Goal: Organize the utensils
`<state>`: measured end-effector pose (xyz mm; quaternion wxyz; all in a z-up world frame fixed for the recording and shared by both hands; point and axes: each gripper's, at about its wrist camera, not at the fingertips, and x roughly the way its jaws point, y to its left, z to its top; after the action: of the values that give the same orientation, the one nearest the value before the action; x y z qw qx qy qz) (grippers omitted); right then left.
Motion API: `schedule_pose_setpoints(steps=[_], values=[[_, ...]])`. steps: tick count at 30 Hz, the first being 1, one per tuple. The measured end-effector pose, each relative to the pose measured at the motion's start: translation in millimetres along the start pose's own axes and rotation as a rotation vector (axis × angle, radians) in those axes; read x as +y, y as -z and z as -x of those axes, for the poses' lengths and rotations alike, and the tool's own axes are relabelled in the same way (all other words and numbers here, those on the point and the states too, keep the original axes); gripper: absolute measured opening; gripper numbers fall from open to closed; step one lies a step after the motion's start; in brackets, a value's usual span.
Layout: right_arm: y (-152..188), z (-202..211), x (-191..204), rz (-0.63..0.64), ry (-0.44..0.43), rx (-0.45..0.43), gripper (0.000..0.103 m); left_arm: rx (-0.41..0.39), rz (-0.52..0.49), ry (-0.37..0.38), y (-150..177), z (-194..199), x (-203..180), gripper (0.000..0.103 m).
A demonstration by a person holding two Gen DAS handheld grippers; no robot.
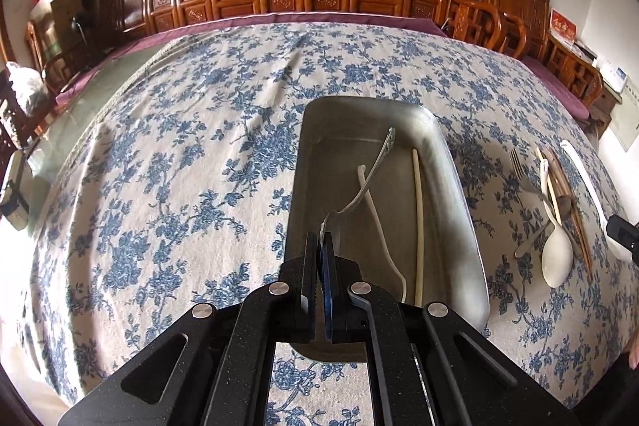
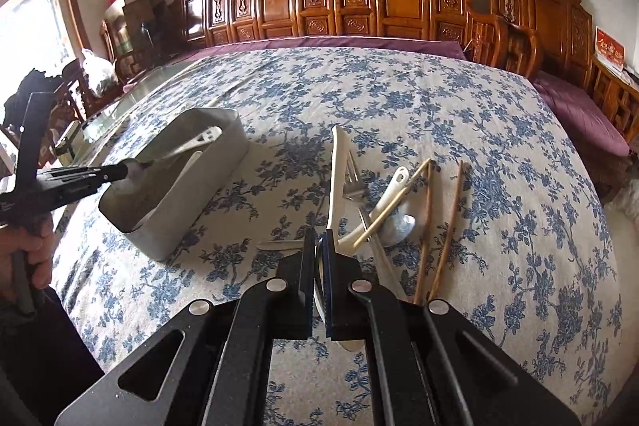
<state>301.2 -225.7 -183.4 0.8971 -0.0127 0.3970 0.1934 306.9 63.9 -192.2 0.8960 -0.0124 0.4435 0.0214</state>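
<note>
Closest, my left claw (image 1: pixel 321 238) pinches a shiny metal spoon (image 1: pixel 361 186) over the rectangular steel tray (image 1: pixel 459 186); right claw (image 2: pixel 318 238) clamps a long white plastic ladle (image 2: pixel 337 174).

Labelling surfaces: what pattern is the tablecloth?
Blue flowers on off-white tablecloth; clearest in left wrist view.

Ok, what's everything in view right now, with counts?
Rectangular metal tray: one, silver, on the tablecloth.
Metal spoon with pierced handle: one, silver, over the tray.
Slim white utensil: one, white, in the tray.
Cream chopstick: one, in the tray.
Long white ladle: one, in the pile.
Metal fork: one, silver, pile.
Small white spoon: one, pile.
Brown chopsticks: two, pile.
Pale chopstick: one, pile.
Floral tablecloth: one, blue-white.
Left gripper: shut on the pierced spoon.
Right gripper: shut on the ladle.
</note>
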Motion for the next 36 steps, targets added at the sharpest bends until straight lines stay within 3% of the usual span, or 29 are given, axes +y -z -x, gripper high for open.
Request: schedule_pose_setpoints(steps=[16, 24, 36], values=[[-41, -4, 72, 0.09, -0.058, -0.006, 0.004, 0.04, -0.017, 0.095, 0, -6, -3, 0.002], [-55, -14, 105, 0.101, -0.099, 0.002, 0.004, 0.013, 0.003, 0.133, -7, 5, 3, 0.002], [-68, -58, 142, 0.015, -0.178, 0.053, 0.005, -0.037, 0.055, 0.107, -23, 23, 44, 0.002]])
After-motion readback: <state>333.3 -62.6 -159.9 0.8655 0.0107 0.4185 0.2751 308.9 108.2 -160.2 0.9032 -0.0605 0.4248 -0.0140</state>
